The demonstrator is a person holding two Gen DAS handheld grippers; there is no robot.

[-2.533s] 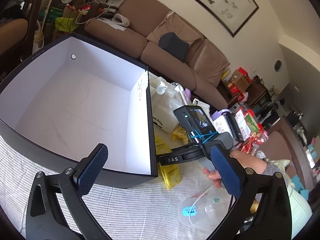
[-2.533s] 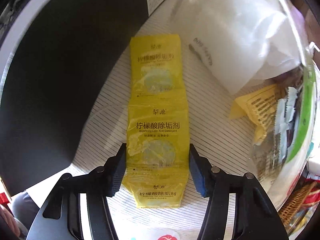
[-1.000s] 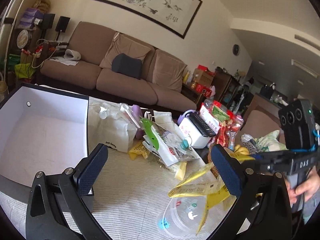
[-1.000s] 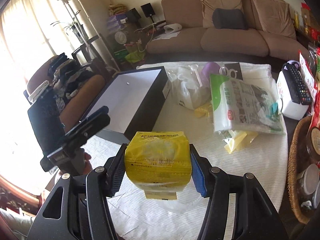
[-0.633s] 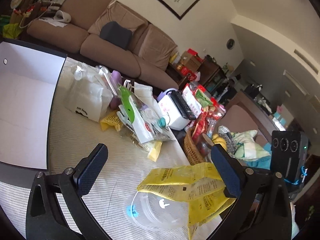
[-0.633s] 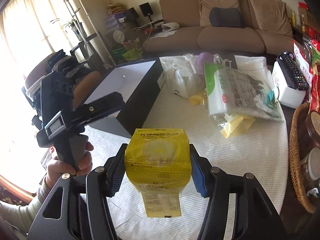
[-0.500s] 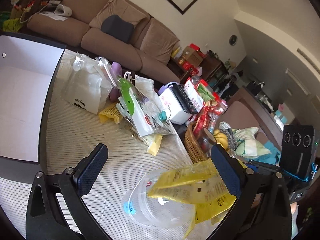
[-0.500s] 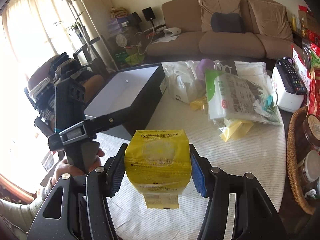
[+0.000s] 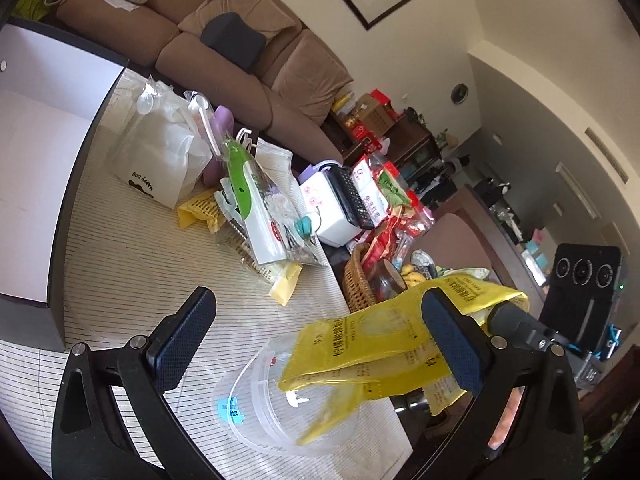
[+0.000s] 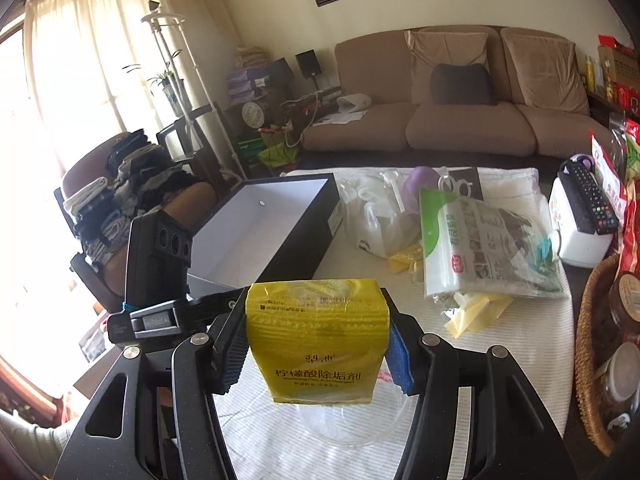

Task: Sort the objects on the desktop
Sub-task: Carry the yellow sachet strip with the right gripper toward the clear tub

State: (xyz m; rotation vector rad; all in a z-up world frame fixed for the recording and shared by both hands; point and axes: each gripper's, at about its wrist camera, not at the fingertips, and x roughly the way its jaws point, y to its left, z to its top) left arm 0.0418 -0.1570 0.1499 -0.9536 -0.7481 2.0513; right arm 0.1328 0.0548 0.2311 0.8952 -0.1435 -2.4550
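Observation:
My right gripper (image 10: 316, 344) is shut on a strip of yellow sachets (image 10: 318, 332), folded over and held above the striped tablecloth. In the left wrist view the same yellow sachets (image 9: 360, 344) hang between and just beyond my left gripper's fingers. My left gripper (image 9: 320, 340) is open and holds nothing; its body shows in the right wrist view, just left of the sachets. A black box with a white inside (image 10: 264, 220) stands open at the table's left, also seen in the left wrist view (image 9: 56, 240).
A clear plastic lid (image 9: 272, 408) lies on the cloth under the sachets. A white bag (image 9: 160, 164), a green-topped clear bag (image 9: 260, 208), loose yellow packets (image 9: 200, 212), a white device with a remote (image 9: 340, 208) and a wicker basket (image 9: 360, 280) crowd the far side.
My right gripper took the yellow sachets off the cloth and lifted them. The left gripper swung away from the box towards the sachets, which now sit closer between its open fingers.

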